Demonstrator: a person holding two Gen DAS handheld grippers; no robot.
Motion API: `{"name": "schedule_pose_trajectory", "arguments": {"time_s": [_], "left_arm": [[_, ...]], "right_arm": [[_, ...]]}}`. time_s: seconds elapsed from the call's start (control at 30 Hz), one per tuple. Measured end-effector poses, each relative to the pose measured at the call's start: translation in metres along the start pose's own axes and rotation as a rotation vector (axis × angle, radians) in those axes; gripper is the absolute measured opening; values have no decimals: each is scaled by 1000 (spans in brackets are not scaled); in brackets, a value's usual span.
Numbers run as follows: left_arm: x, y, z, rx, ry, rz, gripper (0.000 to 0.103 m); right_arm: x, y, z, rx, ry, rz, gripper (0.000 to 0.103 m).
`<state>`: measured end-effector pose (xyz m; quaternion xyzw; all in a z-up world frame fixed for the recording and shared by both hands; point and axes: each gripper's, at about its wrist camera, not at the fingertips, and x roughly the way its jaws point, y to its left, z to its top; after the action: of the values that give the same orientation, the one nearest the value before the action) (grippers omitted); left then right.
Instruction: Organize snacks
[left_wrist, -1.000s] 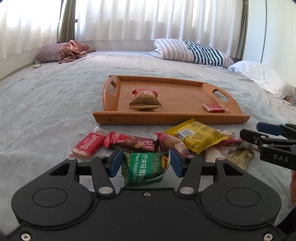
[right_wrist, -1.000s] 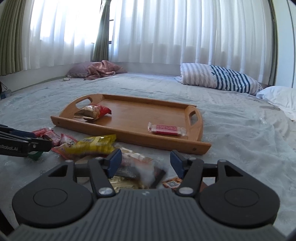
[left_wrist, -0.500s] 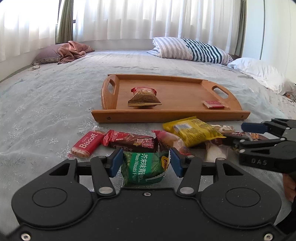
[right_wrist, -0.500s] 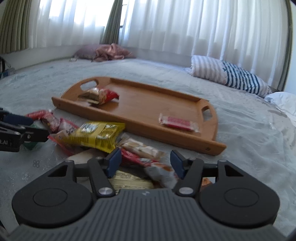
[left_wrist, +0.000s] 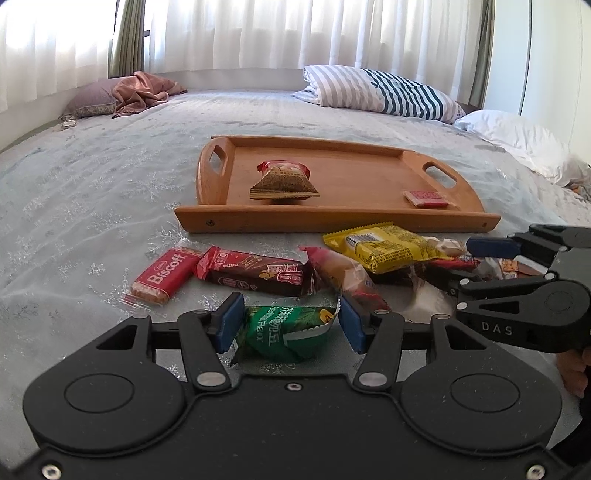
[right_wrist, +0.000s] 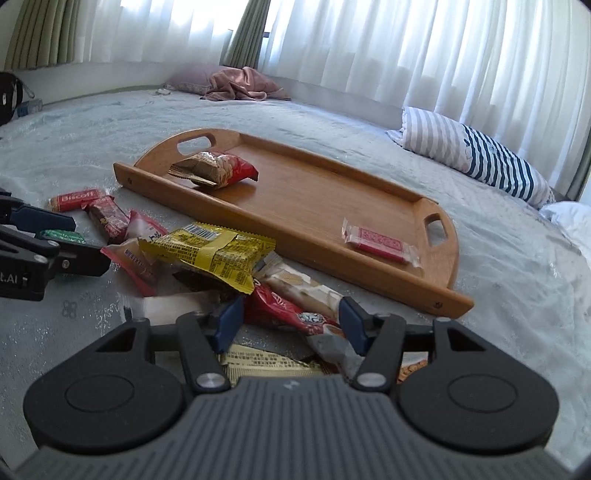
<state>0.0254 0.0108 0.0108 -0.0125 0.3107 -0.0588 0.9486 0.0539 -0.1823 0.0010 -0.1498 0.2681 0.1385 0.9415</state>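
Observation:
My left gripper (left_wrist: 290, 325) is shut on a green pea snack packet (left_wrist: 284, 332), low over the bedspread and short of the snack pile. My right gripper (right_wrist: 291, 325) hovers over the pile's right end. Its jaws are closing around a red packet (right_wrist: 280, 310), and the pads are not pressing on it. In the left wrist view the right gripper (left_wrist: 465, 269) reaches in from the right. A wooden tray (left_wrist: 332, 214) beyond the pile holds a brown-and-red bag (left_wrist: 282, 181) and a small red packet (left_wrist: 424, 198).
Loose snacks lie before the tray: a Biscoff packet (left_wrist: 162, 277), a dark red bar (left_wrist: 258, 273), a yellow packet (left_wrist: 384, 247) and several wrappers under my right gripper. A striped pillow (left_wrist: 388, 92) and a pink cloth (left_wrist: 144, 88) lie far back on the bed.
My right gripper has moved in over the pile, rolled, and its jaws have narrowed around the red packet. The left gripper has stayed put with the green packet.

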Motion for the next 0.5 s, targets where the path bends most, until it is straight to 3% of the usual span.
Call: {"name": "schedule_pose_trajectory", "arguments": {"time_s": [0.23,0.27,0.37,0.4,0.5], "left_arm": [[-3,2,-1,-9,-6,-2,60],[-3,3,-1,-11,-6,-1,61],[-4,4,-2,-11,-9,6,65],[-4,5,-2,-12,-9,7,65],[-4,6,-2,-15,-8,6,67]], "right_arm": [[-15,6,-1,-20,-37,-15,28],[-16,7,-1,-27,-39,-19,27],[-17,6,0,-42,-32,-30,29],[-16,4,0,-44,-27,-38,47],[-11,-4,1,-33,-5,-33,58]]}}
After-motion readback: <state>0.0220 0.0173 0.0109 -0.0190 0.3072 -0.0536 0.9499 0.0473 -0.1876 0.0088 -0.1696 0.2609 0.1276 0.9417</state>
